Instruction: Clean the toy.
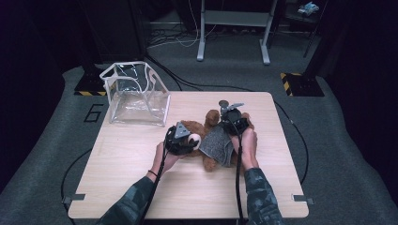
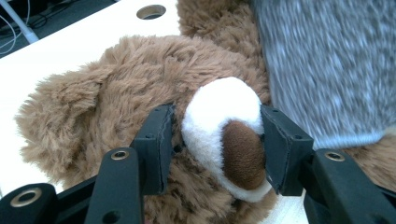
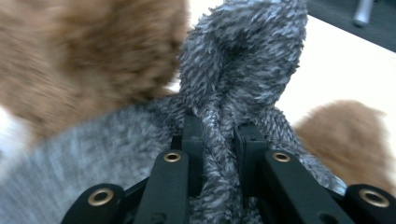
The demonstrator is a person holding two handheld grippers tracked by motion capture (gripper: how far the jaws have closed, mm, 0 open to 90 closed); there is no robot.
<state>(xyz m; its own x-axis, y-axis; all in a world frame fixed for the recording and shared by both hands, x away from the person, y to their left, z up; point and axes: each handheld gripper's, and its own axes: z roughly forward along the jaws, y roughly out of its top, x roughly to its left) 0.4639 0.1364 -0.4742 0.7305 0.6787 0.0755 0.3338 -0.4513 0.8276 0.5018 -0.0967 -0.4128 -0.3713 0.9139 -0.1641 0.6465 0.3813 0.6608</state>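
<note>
A brown teddy bear [image 1: 210, 123] lies on the table's middle, wearing a grey knitted sweater [image 1: 217, 141]. My left gripper [image 1: 180, 139] is at the bear's head, its jaws shut on the white snout with the brown nose [image 2: 233, 140]; both pads press into the fur. My right gripper [image 1: 233, 123] is over the bear's far side. In the right gripper view its jaws pinch a bunched fold of the grey sweater [image 3: 233, 93] tight between the pads [image 3: 193, 140]. Brown fur [image 3: 84, 51] fills the space behind the fold.
A clear plastic bag with white trim [image 1: 136, 93] stands open at the table's far left corner. The light wood table [image 1: 141, 178] has bare surface in front of the bear. A round hole [image 2: 151, 11] sits in the tabletop beyond the bear's head.
</note>
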